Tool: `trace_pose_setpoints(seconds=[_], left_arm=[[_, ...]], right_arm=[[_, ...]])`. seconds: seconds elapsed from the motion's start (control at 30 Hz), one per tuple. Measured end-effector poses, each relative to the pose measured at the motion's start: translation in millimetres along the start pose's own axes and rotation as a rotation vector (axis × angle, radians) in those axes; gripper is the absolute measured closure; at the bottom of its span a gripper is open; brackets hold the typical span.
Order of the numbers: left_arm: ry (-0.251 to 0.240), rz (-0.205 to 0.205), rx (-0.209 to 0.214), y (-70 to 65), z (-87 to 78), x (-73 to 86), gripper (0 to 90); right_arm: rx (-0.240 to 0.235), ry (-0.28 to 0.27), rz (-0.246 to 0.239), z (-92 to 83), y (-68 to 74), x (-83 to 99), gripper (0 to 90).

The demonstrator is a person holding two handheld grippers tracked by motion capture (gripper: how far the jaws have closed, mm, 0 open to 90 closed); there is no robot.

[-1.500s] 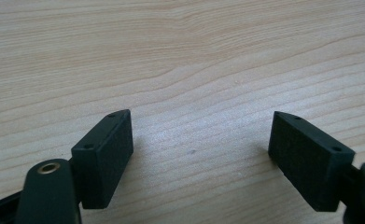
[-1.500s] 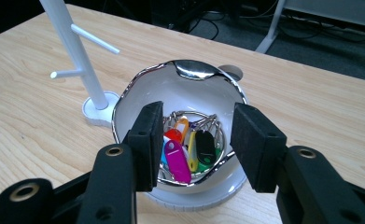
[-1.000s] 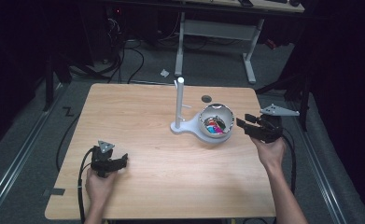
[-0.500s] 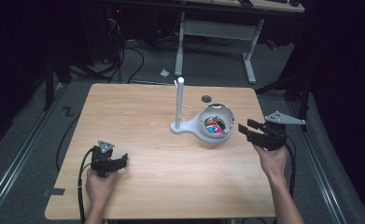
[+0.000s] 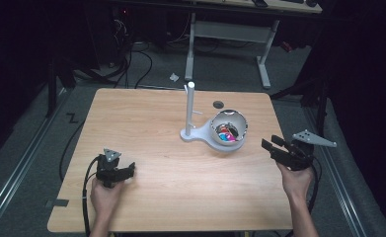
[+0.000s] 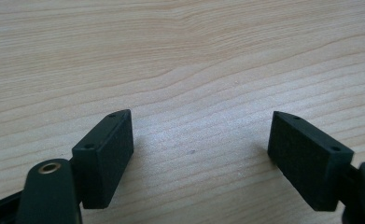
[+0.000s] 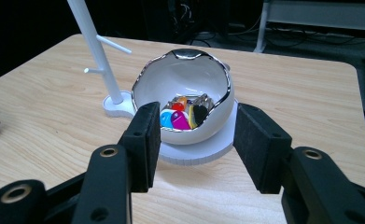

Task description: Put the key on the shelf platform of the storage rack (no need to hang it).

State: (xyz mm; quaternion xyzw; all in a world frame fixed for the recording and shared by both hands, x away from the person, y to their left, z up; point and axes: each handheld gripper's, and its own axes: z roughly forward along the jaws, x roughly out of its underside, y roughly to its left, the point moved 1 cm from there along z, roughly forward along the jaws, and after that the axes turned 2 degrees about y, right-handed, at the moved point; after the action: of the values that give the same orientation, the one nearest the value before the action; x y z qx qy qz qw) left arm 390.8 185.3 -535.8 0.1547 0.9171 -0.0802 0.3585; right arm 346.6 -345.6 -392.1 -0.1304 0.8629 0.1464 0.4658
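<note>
High view: one light wooden desk (image 5: 146, 118) carries a single white stand (image 5: 189, 111), an upright post on a flat base with short pegs on its side. On the wider right part of that base sits one white bowl (image 5: 228, 129), shaped like a broken eggshell with a jagged rim, right of the desk's middle. Small coloured pieces (image 5: 225, 136) lie inside it. Two grippers are in hand. The left gripper (image 5: 126, 172) rests low on the desk near the front left corner, well apart from the bowl. The right gripper (image 5: 268, 146) hangs near the right edge, jaws pointing at the bowl and near it, not touching.

Left gripper view: two black jaws stand wide apart over bare wood, nothing between them.

Right gripper view: the bowl (image 7: 185, 84) shows a shiny silver rim and a glossy white inside. At its bottom lie the pieces (image 7: 182, 116): blue, magenta, red, orange, a black one and a metallic one; the exact count I cannot tell. The right gripper (image 7: 195, 144) has just been opening its jaws, which stand apart with nothing between the pads; the bowl is beyond them.
</note>
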Motion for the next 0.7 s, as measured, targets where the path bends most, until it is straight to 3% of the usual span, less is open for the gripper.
trace_pose_setpoints(seconds=[0.7], left_arm=[[0.000,0.005,0.001,-0.4,0.1,0.0,22.3]], right_arm=[[-0.014,-0.005,0.031,4.1,1.8,30.3,49.1]])
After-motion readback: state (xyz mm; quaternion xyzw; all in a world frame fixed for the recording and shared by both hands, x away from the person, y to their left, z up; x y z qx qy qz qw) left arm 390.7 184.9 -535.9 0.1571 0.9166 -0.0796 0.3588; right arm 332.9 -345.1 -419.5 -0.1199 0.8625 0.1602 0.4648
